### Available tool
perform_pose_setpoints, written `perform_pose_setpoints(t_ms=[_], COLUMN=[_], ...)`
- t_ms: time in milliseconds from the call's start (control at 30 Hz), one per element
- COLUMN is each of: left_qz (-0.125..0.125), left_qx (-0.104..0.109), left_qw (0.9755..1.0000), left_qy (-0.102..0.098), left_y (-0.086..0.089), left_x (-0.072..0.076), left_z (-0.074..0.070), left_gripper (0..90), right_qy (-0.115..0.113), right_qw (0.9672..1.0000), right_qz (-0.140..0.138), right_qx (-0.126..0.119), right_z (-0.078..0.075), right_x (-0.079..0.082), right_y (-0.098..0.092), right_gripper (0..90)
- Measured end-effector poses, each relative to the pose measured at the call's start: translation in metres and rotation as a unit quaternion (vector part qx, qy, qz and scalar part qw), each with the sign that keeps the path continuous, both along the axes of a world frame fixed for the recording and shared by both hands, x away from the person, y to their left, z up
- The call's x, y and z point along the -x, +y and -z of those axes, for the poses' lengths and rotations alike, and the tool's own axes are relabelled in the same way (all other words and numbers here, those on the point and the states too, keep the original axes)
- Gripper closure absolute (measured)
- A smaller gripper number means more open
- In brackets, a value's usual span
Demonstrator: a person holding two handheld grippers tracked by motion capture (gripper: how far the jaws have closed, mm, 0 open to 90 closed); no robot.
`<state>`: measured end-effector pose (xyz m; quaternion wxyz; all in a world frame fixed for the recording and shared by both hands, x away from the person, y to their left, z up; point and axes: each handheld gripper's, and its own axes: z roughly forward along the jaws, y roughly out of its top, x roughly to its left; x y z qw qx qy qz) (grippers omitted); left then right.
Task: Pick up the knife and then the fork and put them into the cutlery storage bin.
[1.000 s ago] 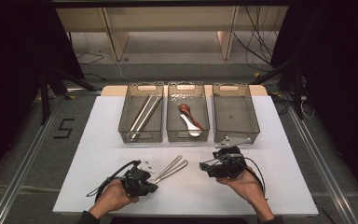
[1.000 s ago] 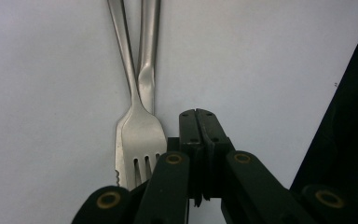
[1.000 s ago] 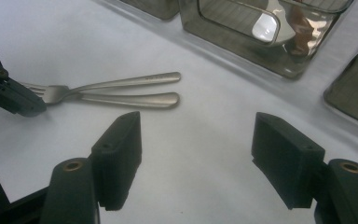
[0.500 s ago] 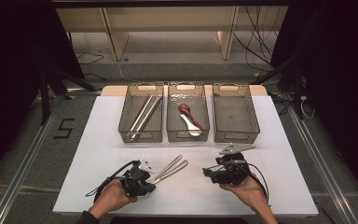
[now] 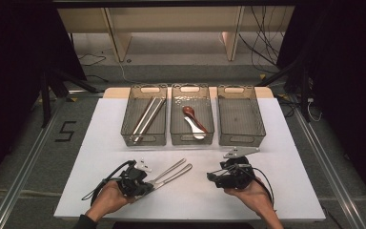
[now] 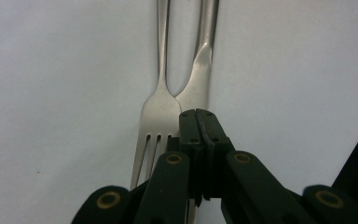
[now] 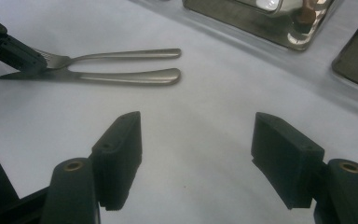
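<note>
1. The left gripper point(image 5: 145, 185) lay low on the white bench point(image 5: 286, 143), near its front edge, with its jaws clenched together. In the left gripper view the jaws met over the blade of a knife point(image 6: 200, 70), but it was hard to tell whether the blade was really pinched between them or only lay under them.
2. A fork point(image 6: 156, 112) lay just beside the knife, and the 2 touched at the neck. The lower ends of its tines were hidden behind the gripper body.
3. In the high view the 2 handles pointed away from the left gripper toward the middle of the bench, and the fork head and knife blade were covered by the gripper.
4. The right gripper point(image 7: 196, 154) was released, its jaws wide apart with only bare bench between them, well apart from the cutlery.
5. 3 trays stood at the back. The left tray point(image 5: 144, 138) held long metal pieces, too small to name. The middle tray point(image 5: 192, 139) held a brown spoon point(image 5: 190, 113) and a white spoon point(image 5: 194, 128).
</note>
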<state>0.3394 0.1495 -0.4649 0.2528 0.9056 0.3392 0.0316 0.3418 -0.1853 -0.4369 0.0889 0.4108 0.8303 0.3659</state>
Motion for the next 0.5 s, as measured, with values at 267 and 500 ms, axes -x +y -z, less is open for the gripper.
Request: perform_pose_setpoints(t_ms=[267,500], left_qz=[-0.007,-0.017], left_qx=[-0.003,-0.018], left_qw=[1.0000,0.9995], left_qy=[0.001,-0.017], left_y=[0.0035,0.0001], left_x=[-0.0045,-0.0093], left_z=[0.0007,0.0016], left_gripper=[88.9,88.9], right_qy=[-0.003,-0.002], right_qw=[1.0000,1.0000], right_qz=[-0.003,0.001], right_qx=[0.002,0.003], right_z=[0.0013,0.0003], right_x=[0.0002,0.0013], right_y=[-0.0013,-0.0029], right_gripper=[34.5,34.8])
